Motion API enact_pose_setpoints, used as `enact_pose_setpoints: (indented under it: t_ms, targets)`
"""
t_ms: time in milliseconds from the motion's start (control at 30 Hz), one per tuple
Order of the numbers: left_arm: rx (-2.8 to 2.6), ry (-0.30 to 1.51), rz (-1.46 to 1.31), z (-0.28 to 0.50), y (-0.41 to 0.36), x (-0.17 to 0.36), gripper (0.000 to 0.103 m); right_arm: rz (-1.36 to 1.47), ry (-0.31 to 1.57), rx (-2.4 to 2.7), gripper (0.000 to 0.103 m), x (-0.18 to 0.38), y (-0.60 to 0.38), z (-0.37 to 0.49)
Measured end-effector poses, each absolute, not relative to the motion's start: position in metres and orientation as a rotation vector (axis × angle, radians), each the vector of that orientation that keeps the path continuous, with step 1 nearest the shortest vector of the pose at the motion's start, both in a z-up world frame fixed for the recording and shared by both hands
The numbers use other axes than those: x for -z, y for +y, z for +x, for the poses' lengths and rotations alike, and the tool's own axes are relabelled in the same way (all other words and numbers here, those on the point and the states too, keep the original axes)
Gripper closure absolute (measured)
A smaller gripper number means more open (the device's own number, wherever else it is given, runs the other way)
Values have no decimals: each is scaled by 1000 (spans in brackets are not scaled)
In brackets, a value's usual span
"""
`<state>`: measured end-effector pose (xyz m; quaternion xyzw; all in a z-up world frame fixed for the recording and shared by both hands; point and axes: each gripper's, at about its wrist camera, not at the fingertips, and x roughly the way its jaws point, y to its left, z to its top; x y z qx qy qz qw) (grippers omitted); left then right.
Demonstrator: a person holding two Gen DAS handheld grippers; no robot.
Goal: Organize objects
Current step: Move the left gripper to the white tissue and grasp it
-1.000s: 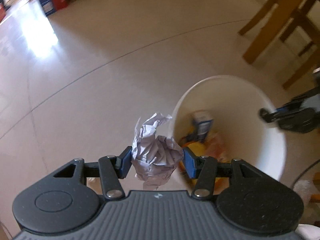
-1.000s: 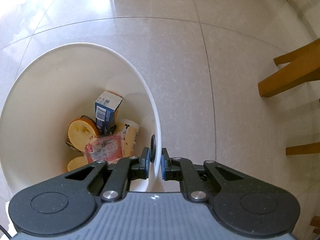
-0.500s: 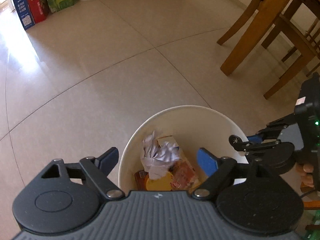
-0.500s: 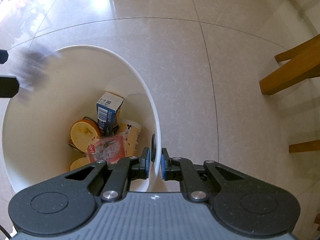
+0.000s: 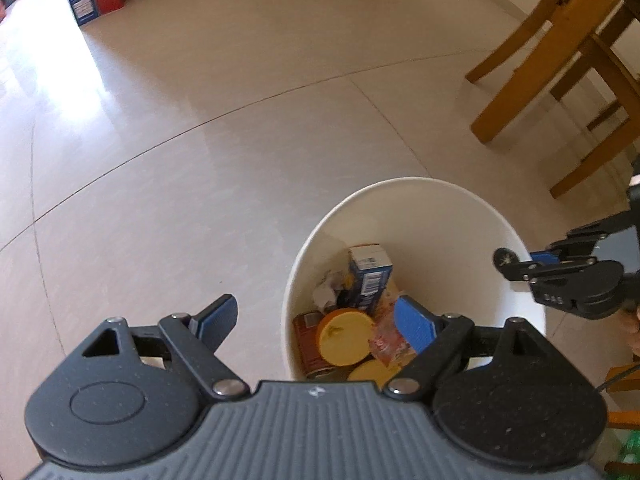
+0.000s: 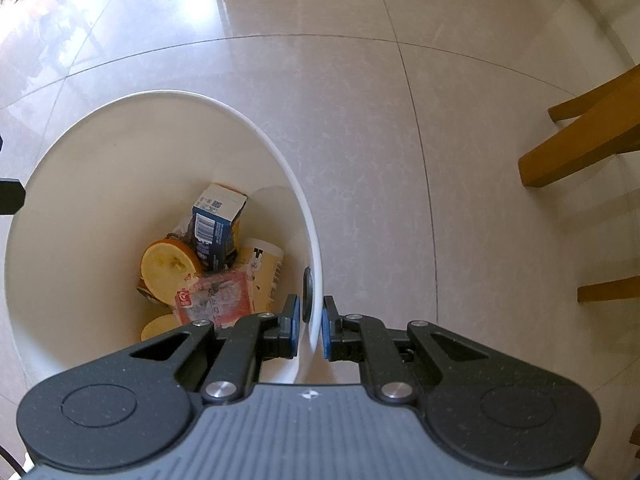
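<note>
The white bin stands on the floor; it looks light and thin-walled, so I steady it by the rim, my right fingers pinched narrow on that edge. My left fingers have just been opening and stand wide, empty. The crumpled paper, soft and nearly weightless, lies inside beside the blue carton; any fold gives a grip.

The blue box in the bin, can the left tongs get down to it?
Probably yes. The left tongs are open and empty above the white bin, and the blue box sticks up on top of the pile, uncovered.
</note>
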<state>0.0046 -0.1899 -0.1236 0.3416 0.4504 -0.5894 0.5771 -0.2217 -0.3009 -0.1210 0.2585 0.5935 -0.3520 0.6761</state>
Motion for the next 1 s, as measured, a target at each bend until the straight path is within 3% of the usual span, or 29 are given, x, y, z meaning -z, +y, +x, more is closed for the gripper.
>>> enact_pose_setpoints:
  t_ms: [533,1000]
  targets:
    - [1264,1078,728,50,-160,146,15,557,1359,816,90,126,-295,-214]
    - [1039,1247,623,131,-101,235,13,535,1352,847,89,130,-290,-212]
